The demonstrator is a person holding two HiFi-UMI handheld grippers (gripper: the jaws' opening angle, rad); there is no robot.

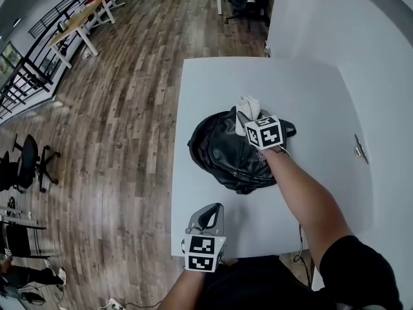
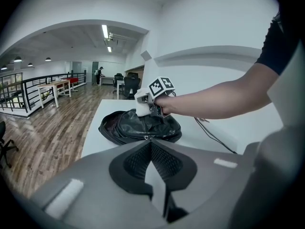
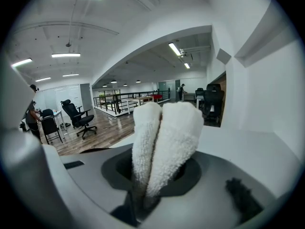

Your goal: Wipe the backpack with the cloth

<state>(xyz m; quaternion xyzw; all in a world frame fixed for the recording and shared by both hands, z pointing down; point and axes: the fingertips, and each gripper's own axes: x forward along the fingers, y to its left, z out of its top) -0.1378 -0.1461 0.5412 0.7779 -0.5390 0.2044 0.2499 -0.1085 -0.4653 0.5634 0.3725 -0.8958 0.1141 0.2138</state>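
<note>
A black leather backpack [image 1: 227, 152] lies flat on the middle of the white table [image 1: 310, 95]. My right gripper [image 1: 250, 120] hangs over the backpack's far end, shut on a folded white cloth [image 1: 248, 105]. In the right gripper view the cloth [image 3: 166, 132] sticks up in two fluffy folds from between the jaws and hides the backpack. The left gripper view shows the backpack [image 2: 139, 127] ahead, with the cloth [image 2: 143, 104] held just above its top. My left gripper [image 1: 208, 219] is shut and empty at the table's near edge, well short of the backpack.
A small metal piece [image 1: 360, 149] lies near the table's right side, by the white wall. A thin cable [image 2: 215, 133] trails off the table's near right. Wooden floor lies to the left, and office chairs [image 1: 248, 2] stand beyond the far edge.
</note>
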